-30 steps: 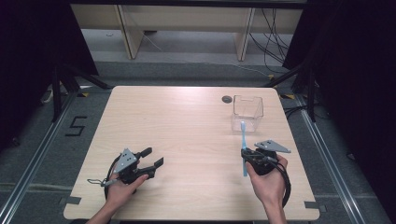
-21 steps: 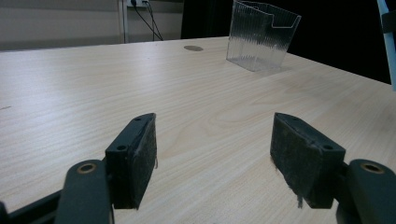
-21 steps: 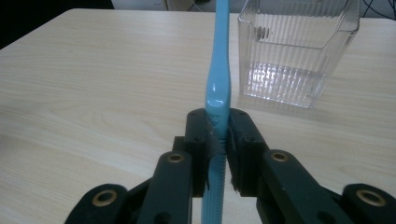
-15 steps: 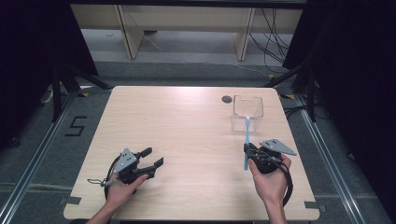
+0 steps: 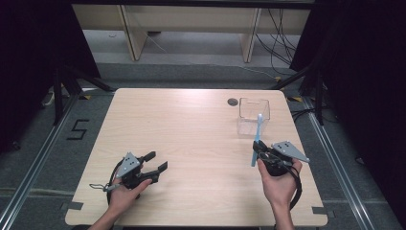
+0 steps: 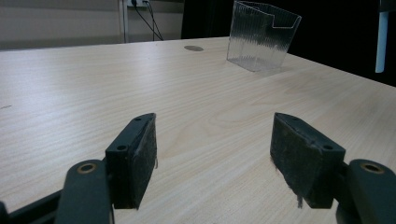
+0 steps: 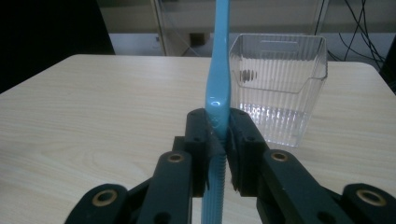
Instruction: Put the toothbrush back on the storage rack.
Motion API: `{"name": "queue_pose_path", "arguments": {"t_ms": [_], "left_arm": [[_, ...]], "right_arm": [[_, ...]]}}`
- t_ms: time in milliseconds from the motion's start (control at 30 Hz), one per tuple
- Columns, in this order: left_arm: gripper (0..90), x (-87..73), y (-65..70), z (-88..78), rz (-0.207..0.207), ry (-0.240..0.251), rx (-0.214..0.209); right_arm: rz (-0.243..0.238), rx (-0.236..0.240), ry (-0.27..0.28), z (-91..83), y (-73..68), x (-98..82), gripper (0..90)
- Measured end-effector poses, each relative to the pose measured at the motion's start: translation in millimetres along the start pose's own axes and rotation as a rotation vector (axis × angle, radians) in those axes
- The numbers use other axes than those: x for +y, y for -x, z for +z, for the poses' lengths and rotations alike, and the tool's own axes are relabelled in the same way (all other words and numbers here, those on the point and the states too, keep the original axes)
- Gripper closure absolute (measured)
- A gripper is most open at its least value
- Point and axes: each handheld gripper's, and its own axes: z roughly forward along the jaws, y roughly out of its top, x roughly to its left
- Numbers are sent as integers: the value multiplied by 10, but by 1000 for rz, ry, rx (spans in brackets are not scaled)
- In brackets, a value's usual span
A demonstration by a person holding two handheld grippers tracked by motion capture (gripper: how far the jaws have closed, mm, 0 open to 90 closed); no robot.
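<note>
A light blue toothbrush (image 5: pixel 257 136) stands nearly upright, pinched in my right gripper (image 5: pixel 259 149) above the table's right side. In the right gripper view the toothbrush handle (image 7: pixel 218 88) rises between the shut jaws (image 7: pixel 219 135). Just beyond it stands a clear ribbed plastic holder (image 5: pixel 253 116), (image 7: pixel 279 93), open at the top with nothing inside. My left gripper (image 5: pixel 155 161) rests low at the front left, open, its pads (image 6: pixel 135 154) wide apart over bare wood. The left gripper view shows the holder (image 6: pixel 262 41) far off and the toothbrush tip (image 6: pixel 382 42) at the right edge.
The light wooden table (image 5: pixel 191 134) has a small round dark grommet (image 5: pixel 232 101) near its far edge, left of the holder. Shelving legs and cables lie on the floor behind the table. Dark curtains flank both sides.
My right gripper has carried the toothbrush a little forward, toward the holder. The left gripper has stayed still.
</note>
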Motion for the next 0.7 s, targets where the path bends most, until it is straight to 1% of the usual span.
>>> {"name": "queue_pose_path", "arguments": {"t_ms": [33, 67, 100, 167, 200, 233, 267, 300, 333, 367, 400, 433, 467, 533, 567, 600, 667, 700], "left_arm": [[312, 0, 0, 0, 0, 0, 0], [312, -2, -2, 5, 3, 6, -5], [312, -2, -2, 5, 3, 6, -5], [312, -2, -1, 5, 6, 6, -5], [313, -2, -1, 5, 6, 6, -5], [313, -2, -1, 5, 6, 6, -4], [313, -2, -1, 5, 6, 6, -4], [313, -2, -1, 5, 6, 6, -5], [313, -2, -1, 4, 6, 6, -5], [313, -2, 0, 4, 6, 6, -5], [313, -3, -1, 4, 5, 6, -5], [313, -3, -2, 4, 5, 6, -5], [313, -3, -2, 4, 5, 6, -6], [313, -3, -1, 4, 4, 7, -6], [313, 1, 1, -3, 5, -2, 1], [313, -3, -1, 6, 4, 6, -5], [314, -2, 0, 7, 5, 5, -4], [314, -2, 1, 6, 7, 5, -3]], "right_arm": [[-27, -9, 12, 4, 27, 0, 795], [19, -4, 4, 0, 8, -2, 795], [2, -5, 16, 6, 35, -1, 795], [8, -4, 22, 10, 42, 1, 795], [7, -13, 20, 7, 50, 5, 795], [4, -5, 37, 20, 62, 3, 795], [7, -4, 35, 15, 68, 9, 795], [-11, -18, 55, 9, 86, 23, 795], [-11, -19, 68, 11, 90, 28, 795], [-11, -19, 68, 11, 90, 28, 795], [-3, -26, 76, 8, 92, 43, 794], [-16, -23, 83, 15, 107, 51, 794], [-9, -17, 74, 13, 108, 60, 794], [-5, -17, 84, 19, 112, 66, 794], [-5, -12, 93, 28, 121, 80, 794], [-15, -19, 99, 30, 128, 87, 794], [-17, -25, 103, 33, 131, 95, 794], [-7, -14, 117, 52, 138, 106, 794]]}}
